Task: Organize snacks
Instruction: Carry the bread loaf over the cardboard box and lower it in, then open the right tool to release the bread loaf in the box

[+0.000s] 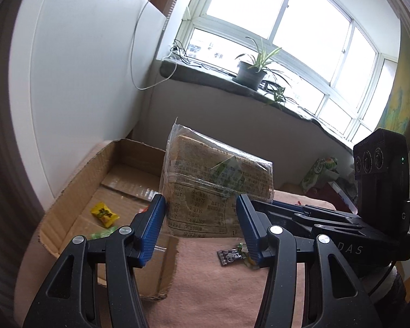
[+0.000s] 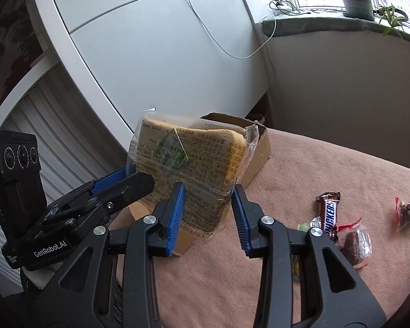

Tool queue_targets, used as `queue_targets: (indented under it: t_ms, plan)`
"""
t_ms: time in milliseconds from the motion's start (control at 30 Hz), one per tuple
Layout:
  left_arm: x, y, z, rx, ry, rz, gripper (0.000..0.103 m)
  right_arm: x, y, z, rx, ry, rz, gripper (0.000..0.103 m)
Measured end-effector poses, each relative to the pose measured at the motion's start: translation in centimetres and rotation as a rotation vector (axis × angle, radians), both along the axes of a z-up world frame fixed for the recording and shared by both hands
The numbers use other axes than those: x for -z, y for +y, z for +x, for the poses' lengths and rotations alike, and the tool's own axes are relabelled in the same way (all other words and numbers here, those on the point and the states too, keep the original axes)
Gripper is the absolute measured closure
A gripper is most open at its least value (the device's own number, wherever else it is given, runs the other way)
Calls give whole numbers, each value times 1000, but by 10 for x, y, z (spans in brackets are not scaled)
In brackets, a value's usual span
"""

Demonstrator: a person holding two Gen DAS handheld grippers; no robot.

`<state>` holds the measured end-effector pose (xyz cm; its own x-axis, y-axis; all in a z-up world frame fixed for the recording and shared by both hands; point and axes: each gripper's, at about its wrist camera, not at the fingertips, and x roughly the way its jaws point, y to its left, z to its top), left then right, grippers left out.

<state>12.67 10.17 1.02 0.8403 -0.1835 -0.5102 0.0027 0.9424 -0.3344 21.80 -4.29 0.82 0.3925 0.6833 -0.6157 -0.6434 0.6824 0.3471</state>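
Both blue-padded black grippers, left [image 1: 201, 218] and right [image 2: 207, 213], clamp one clear-wrapped brown bread package [image 1: 216, 180] aloft beside the open brown cardboard box [image 1: 76, 180], which holds few snacks; several wrapped sweets [image 2: 328, 213] remain unsorted on pink cloth [image 2: 300, 164].

A clear-wrapped bread pack [image 1: 216, 180] stood tilted, held aloft beside the open cardboard box [image 1: 76, 186] containing a yellow candy [image 1: 104, 214].

A potted plant [image 1: 251, 73] stands on the windowsill [image 1: 205, 75], with a white cable [image 1: 139, 54] hanging nearby.
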Motion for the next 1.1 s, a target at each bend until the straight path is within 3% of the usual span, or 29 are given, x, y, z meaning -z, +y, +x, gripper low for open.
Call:
queue_targets:
  t_ms: [600,1100]
  plan:
    - [37,56,5,-101,101,-62,51,22,91,26,-86,-7,-114,65]
    - [41,67,-6,-124,120,-47,52,26,100,30,-71,-28,-168,64]
